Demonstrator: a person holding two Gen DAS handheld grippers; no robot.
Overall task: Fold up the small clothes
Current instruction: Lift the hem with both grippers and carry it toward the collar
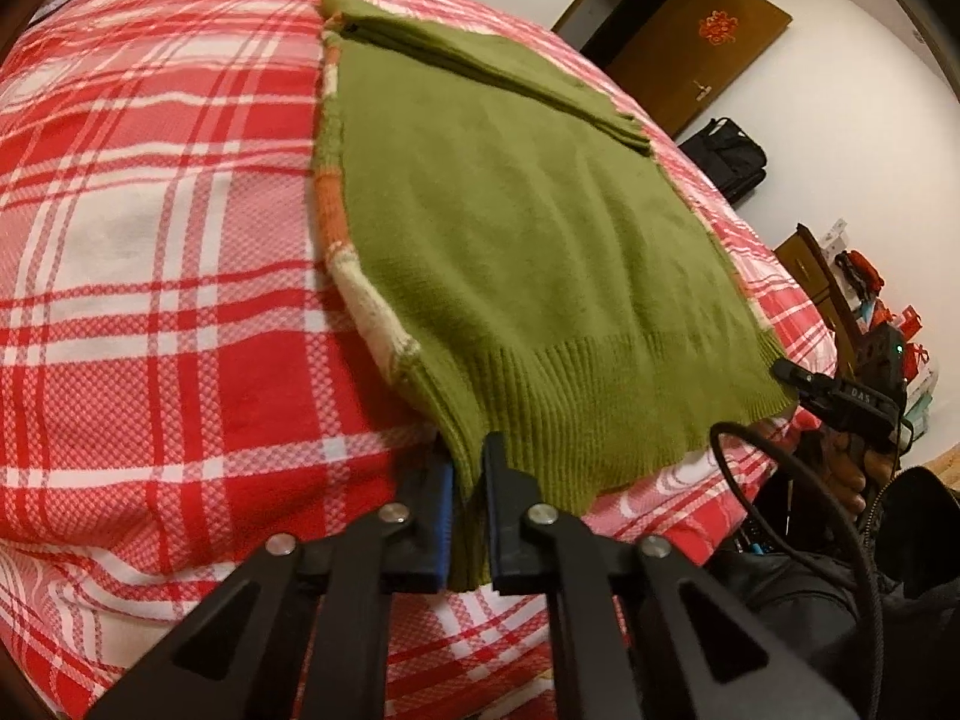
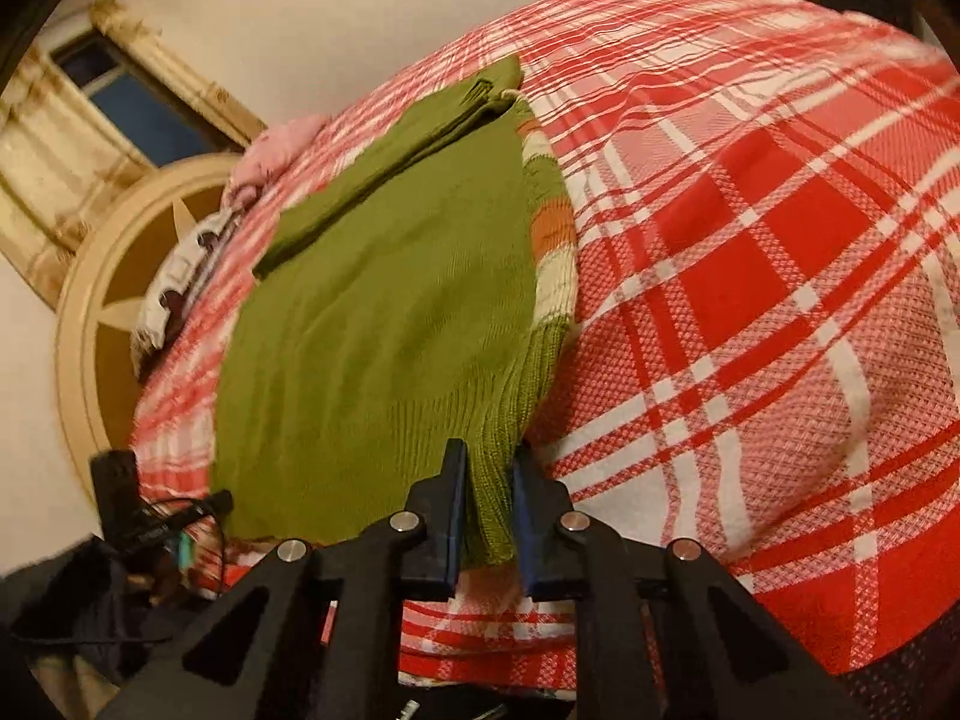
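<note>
While both grippers sit at the near hem, the green sweater lies flat on the red plaid bedspread, sleeves folded across its far end, w/ a striped orange/cream edge showing along one side. L gripper – jaws clamped on the ribbed hem at one near corner, knit bunched between the pads. R gripper – jaws on the other near hem corner, ribbed fabric pinched between the blue pads; its tip also shows in the left view at the hem's other end. Hem hangs slightly over the bed's near side. Pink cloth & a printed pillow at the far end by a cream headboard. Brown door and dark bag by the wall.
</note>
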